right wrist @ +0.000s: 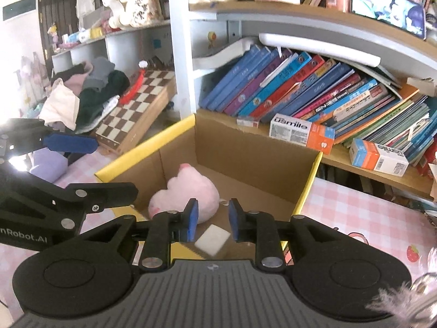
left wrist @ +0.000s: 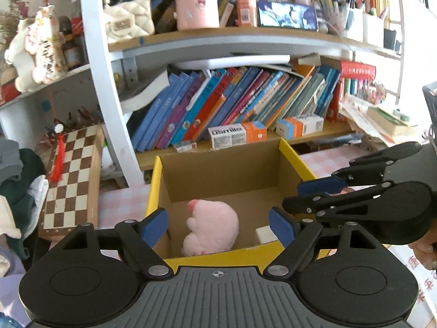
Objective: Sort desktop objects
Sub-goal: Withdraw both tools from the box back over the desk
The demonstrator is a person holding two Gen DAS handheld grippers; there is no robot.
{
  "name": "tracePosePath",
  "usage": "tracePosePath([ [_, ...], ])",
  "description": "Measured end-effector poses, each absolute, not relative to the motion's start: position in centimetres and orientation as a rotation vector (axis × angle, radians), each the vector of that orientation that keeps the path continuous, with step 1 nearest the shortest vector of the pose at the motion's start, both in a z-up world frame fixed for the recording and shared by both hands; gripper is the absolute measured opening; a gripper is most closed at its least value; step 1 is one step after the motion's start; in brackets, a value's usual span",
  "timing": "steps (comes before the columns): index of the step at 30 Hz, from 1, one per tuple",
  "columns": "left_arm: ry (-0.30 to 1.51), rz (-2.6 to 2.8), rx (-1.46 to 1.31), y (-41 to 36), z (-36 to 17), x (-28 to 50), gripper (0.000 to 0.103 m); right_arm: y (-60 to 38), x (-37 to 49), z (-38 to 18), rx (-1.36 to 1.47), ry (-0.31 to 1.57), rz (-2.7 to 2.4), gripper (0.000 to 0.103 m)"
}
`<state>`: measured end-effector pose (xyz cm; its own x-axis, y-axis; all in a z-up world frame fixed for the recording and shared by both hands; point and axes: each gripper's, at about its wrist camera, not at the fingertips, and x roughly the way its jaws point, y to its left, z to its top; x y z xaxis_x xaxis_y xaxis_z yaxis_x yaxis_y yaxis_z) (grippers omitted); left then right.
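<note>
A yellow-rimmed cardboard box stands open on the pink checked desk; it also shows in the right wrist view. Inside lie a pink plush toy and a small white block. My left gripper is open and empty above the box's near edge. My right gripper is open and empty above the box, with the white block below its blue pads. The right gripper also shows in the left wrist view, at the box's right side.
A bookshelf with slanted books and two toothbrush boxes stands behind the box. A chessboard leans at the left beside a pile of clothes. A strawberry sticker lies on the desk at the right.
</note>
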<state>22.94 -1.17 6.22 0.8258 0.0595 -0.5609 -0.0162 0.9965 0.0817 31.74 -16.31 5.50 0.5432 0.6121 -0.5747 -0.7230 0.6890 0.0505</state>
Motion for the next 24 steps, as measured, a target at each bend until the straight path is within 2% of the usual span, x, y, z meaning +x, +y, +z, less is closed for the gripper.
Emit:
tracePosePath([
  [12, 0.595, 0.043, 0.047, 1.0, 5.4, 17.6, 0.086, -17.5, 25.5, 6.3, -0.168, 0.557, 0.714, 0.045],
  [24, 0.599, 0.012, 0.046, 2.2, 4.2, 12.2, 0.087, -17.6, 19.4, 5.3, -0.134, 0.58, 0.609, 0.048],
])
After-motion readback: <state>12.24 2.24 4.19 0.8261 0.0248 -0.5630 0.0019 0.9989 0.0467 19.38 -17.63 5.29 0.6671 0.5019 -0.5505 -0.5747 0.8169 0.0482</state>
